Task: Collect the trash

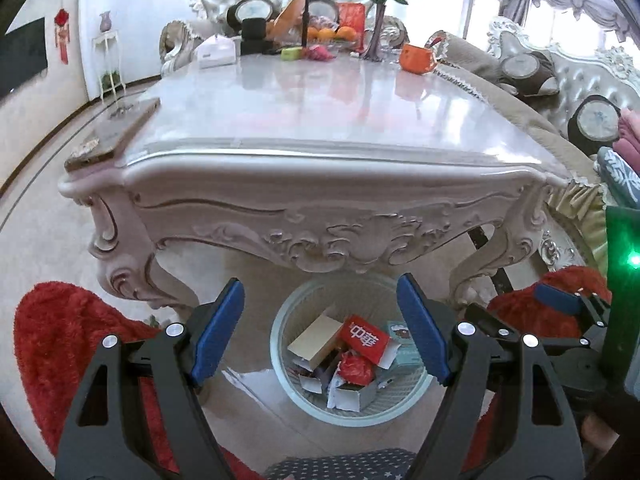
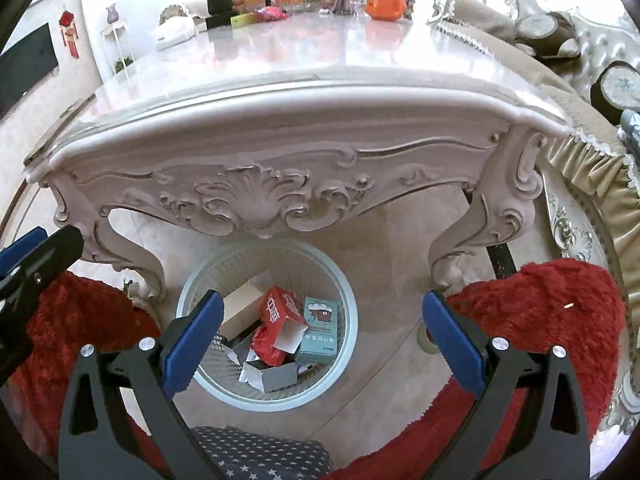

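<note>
A round white waste basket [image 1: 280, 364] stands on the floor under the near edge of an ornate white table [image 1: 320, 200]. It holds a red carton [image 1: 365, 339], a tan box [image 1: 316, 338], a teal box [image 1: 404, 344], red wrapper and torn white card. My left gripper [image 1: 320, 312] is open and empty, above the basket. In the right wrist view the basket [image 2: 344, 360] holds the same red carton [image 2: 280, 308] and teal box [image 2: 322, 330]. My right gripper [image 2: 322, 326] is open and empty over it.
The glossy tabletop [image 1: 304, 100] carries a tissue box [image 1: 216, 52], fruit bowl [image 1: 332, 34], vase with roses [image 1: 378, 28], orange mug [image 1: 416, 58] and green item [image 1: 292, 54] at its far end. Red fuzzy cushions [image 1: 60, 340] flank the basket. Sofas [image 1: 560, 92] stand right and behind.
</note>
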The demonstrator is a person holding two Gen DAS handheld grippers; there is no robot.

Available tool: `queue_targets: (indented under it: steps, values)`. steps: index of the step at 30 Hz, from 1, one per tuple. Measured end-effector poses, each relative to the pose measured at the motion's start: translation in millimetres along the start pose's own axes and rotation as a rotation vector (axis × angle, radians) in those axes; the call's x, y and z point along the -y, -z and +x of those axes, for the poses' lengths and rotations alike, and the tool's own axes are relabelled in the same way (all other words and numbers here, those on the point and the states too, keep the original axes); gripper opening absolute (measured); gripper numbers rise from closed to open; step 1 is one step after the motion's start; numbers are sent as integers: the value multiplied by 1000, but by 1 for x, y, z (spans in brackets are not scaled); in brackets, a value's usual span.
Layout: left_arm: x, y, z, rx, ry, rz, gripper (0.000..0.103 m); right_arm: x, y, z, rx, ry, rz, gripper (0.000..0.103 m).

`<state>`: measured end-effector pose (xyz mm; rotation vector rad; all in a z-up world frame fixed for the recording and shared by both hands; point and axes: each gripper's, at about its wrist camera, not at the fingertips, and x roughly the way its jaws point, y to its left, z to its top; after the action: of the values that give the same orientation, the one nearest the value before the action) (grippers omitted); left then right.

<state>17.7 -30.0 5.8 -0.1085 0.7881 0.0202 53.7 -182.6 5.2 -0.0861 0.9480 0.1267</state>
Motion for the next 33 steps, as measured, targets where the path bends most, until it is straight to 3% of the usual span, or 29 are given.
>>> queue_targets:
  steps: [11, 25, 33]
  values:
    - [14, 4, -21, 60, -39, 61, 77, -8, 6, -39, 97, 3, -48, 95]
    - [14, 6, -21, 73, -75, 83, 77, -6, 10, -30, 71, 21, -28, 95]
    - [9, 6, -19, 58, -56, 66, 77, -11, 9, -33, 82, 22, -44, 95]
